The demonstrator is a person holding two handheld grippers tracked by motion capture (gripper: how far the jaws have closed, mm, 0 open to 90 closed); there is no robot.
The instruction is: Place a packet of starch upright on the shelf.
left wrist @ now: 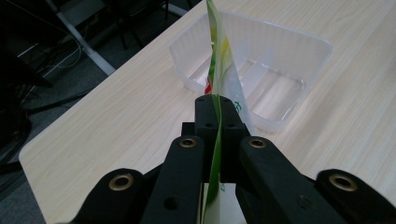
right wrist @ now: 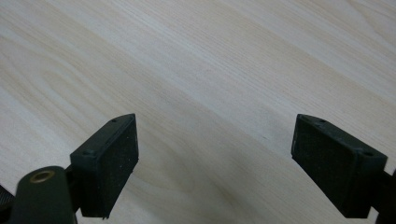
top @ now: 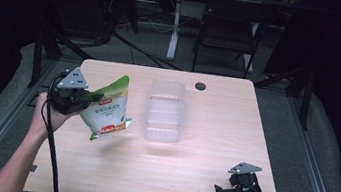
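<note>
Black jaws of the left hand-held gripper (left wrist: 218, 140), nearest the lens in the left gripper view: closed flat on the edge of a green-and-white pouch (left wrist: 223, 70), which stands edge-on straight ahead of them.

Table (top: 198, 170): pale wood, largest item; carries the container, with the right hand-held gripper low over its near right corner.

Clear plastic container (top: 164, 111): rectangular, ribbed, open-topped and seemingly empty; just beyond the left hand-held gripper's tips, well apart from the right hand-held gripper.

Pouch (top: 106, 109): hangs tilted from the left hand-held gripper (top: 88, 98), clear of the table, beside the container and not yet over it.

Right hand-held gripper (right wrist: 215, 168): jaws wide apart, nothing between them, bare table ahead of them.

Dark round cap or grommet (top: 200, 86): smallest item, on the table past the container's far end.

Step in hand, as judged: carry the pouch to the container. Done well, the grip on the thin edge stays firm, the pouch travels high enough for its lower corner to clear the rim, and release comes only once its bottom is inside, so it neither snags nor tips the light container.

Hard to make out: print on the pouch is too small to read; its contents are unseen; its lower part is cut off behind the jaws in the left gripper view.
</note>
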